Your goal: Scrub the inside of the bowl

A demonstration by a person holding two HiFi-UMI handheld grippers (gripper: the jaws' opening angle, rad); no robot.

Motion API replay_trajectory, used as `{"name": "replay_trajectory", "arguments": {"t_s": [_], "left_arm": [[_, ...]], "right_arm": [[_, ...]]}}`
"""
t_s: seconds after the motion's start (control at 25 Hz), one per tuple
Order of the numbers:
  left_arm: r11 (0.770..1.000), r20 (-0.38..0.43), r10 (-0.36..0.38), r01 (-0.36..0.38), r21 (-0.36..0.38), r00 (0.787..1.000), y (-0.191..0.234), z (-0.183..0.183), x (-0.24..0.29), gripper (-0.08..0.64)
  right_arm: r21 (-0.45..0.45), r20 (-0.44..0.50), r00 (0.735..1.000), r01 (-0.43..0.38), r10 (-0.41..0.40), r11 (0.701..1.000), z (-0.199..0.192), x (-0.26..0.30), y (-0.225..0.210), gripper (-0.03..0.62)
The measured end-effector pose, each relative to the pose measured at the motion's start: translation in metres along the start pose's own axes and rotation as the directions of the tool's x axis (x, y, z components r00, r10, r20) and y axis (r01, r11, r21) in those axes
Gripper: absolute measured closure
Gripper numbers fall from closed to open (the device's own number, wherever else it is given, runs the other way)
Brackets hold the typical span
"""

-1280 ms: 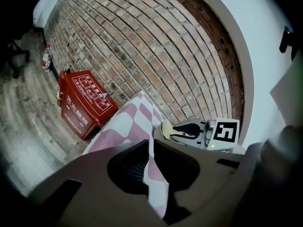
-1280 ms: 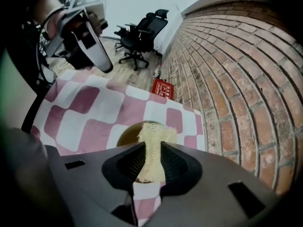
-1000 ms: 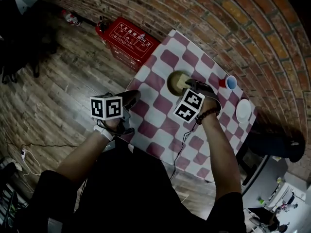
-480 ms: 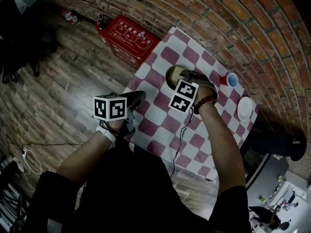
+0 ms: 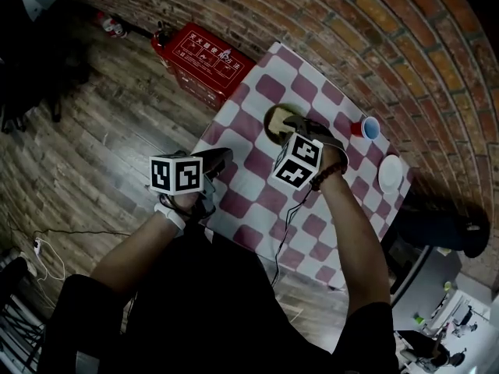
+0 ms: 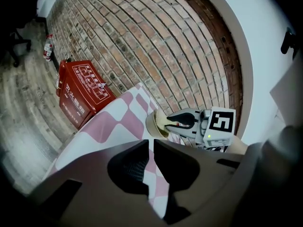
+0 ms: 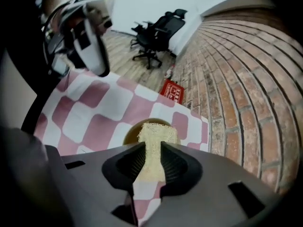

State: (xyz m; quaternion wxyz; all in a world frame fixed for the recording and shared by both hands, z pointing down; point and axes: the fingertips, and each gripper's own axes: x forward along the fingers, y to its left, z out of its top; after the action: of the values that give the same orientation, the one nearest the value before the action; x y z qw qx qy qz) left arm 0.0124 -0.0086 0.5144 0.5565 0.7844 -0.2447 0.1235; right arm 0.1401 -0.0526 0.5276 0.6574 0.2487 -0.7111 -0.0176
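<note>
A tan bowl [image 5: 274,120] stands on the red-and-white checked tablecloth [image 5: 257,185] near the table's far side. My right gripper [image 5: 295,125] reaches over the bowl, shut on a yellowish scrub sponge [image 7: 152,138]. The sponge's front end lies over the bowl's brown inside [image 7: 131,128]. In the left gripper view the bowl [image 6: 153,125] is ahead, with the right gripper [image 6: 176,121] pushing the sponge [image 6: 162,121] into it. My left gripper [image 5: 218,159] hangs at the table's near-left edge, away from the bowl. Its jaws [image 6: 151,161] are almost together with nothing between them.
A red box [image 5: 204,58] lies on the wooden floor beside the brick wall [image 5: 374,29]. A red cup with a blue inside [image 5: 369,130] and a white dish [image 5: 390,175] sit on the table to the right. An office chair [image 7: 158,28] stands further off.
My right gripper has shifted a little over the bowl with the sponge still in it, first toward the far side, then back. The left gripper has barely moved.
</note>
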Motion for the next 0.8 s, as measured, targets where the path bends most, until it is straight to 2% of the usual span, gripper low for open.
{"name": "replay_trajectory", "arguments": {"t_s": [0.08,0.16,0.24,0.36,0.44,0.48,0.64,0.72,0.8], "left_arm": [[1.0,0.005,-0.001,0.001,0.003,1.0,-0.002,0.002,-0.001,0.518],[1.0,0.011,-0.004,0.004,0.002,1.0,-0.002,0.005,-0.003,0.518],[1.0,0.016,-0.003,0.003,-0.002,1.0,0.0,0.006,-0.004,0.518],[1.0,0.022,0.004,-0.003,-0.007,1.0,0.002,0.006,-0.005,0.518],[1.0,0.027,0.005,-0.005,0.007,1.0,0.0,0.009,-0.005,0.518],[1.0,0.031,0.004,-0.004,0.024,1.0,-0.003,0.013,-0.005,0.518],[0.992,0.059,-0.007,0.0,0.127,0.998,-0.021,0.029,-0.009,0.518],[0.985,0.077,-0.009,-0.004,0.174,0.997,-0.028,0.034,-0.016,0.518],[0.975,0.098,-0.008,-0.013,0.22,0.995,-0.035,0.043,-0.022,0.518]], "right_arm": [[0.163,0.084,0.996,0.009,-0.023,0.987,0.003,-0.011,-0.012,0.482],[0.322,0.156,0.986,0.011,-0.064,0.947,-0.003,-0.027,-0.023,0.482],[0.479,0.223,0.97,-0.022,-0.098,0.877,-0.013,-0.042,-0.029,0.482],[0.672,0.336,0.934,-0.146,-0.124,0.726,-0.029,-0.063,-0.027,0.482],[0.739,0.41,0.902,-0.238,-0.139,0.631,-0.035,-0.08,-0.019,0.482],[0.756,0.439,0.886,-0.274,-0.15,0.594,-0.037,-0.088,-0.015,0.482],[0.797,0.521,0.821,-0.371,-0.233,0.476,-0.041,-0.125,0.004,0.482],[0.805,0.552,0.782,-0.411,-0.288,0.427,-0.036,-0.141,0.016,0.482],[0.801,0.579,0.739,-0.437,-0.345,0.409,-0.025,-0.156,0.025,0.482]]}}
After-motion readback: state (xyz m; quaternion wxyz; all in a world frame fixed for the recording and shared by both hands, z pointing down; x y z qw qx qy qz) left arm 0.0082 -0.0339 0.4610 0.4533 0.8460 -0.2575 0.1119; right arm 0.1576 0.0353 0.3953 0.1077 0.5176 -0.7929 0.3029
